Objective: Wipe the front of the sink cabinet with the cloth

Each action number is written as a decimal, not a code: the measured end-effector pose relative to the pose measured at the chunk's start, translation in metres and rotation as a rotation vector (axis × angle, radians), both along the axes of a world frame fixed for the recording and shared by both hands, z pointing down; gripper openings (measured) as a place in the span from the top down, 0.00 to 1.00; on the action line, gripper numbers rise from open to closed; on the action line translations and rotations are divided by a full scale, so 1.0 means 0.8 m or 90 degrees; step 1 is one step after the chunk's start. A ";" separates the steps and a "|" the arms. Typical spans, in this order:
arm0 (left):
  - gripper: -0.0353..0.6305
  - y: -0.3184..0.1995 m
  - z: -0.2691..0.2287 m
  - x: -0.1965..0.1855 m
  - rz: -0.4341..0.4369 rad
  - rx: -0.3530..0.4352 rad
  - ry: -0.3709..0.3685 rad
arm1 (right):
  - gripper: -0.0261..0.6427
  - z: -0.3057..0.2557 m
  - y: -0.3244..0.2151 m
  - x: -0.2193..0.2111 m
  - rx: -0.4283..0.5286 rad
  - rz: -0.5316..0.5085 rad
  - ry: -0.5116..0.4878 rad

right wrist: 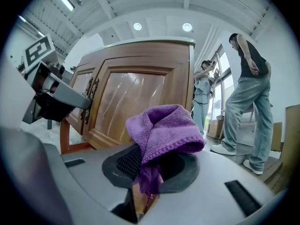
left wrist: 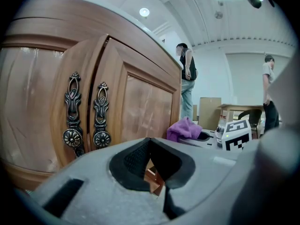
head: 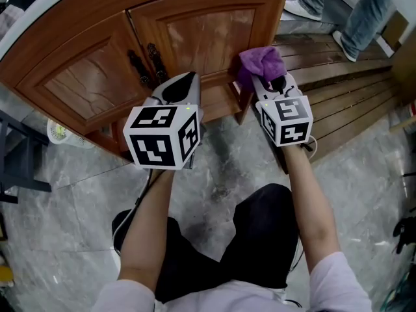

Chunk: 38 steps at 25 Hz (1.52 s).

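Can't make out the tips of the right tongs (head: 266, 83): buried under the purple cloth (head: 260, 62), clamped shut on its bunched fold. Holds it at 1 o'clock, just beside the lower right corner of the cabinet (head: 195, 28); touching or apart, hard to tell. Points the left tongs (head: 184, 78), closed on nothing, at 11 o'clock below the two dark handles (head: 148, 64). Stretches both bare forearms forward over the marble floor (head: 214, 174). Loses the cabinet's top past the frame edge.

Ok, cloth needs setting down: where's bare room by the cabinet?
Bare marble floor between your knees and the cabinet base; the wooden slats right of it too. Crowded near bystanders' shoes beyond, and the white mesh item at left.
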<state>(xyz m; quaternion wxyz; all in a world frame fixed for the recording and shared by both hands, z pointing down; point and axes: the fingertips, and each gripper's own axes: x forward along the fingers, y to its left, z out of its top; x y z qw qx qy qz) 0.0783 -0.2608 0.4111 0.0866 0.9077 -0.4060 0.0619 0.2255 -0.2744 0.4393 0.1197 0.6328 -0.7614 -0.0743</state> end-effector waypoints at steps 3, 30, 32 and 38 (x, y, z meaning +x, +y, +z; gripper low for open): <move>0.94 0.001 0.001 -0.012 -0.009 0.004 -0.008 | 0.86 -0.011 0.008 -0.029 0.004 -0.032 -0.001; 0.94 0.098 -0.247 -0.100 -0.013 -0.152 -0.059 | 0.86 -0.299 0.120 -0.221 -0.218 -0.164 -0.104; 0.94 0.117 -0.302 -0.098 -0.015 -0.161 -0.048 | 0.86 -0.348 0.139 -0.215 -0.226 -0.162 -0.106; 0.94 0.174 -0.436 -0.093 -0.050 -0.157 -0.024 | 0.86 -0.480 0.191 -0.207 -0.215 -0.177 -0.108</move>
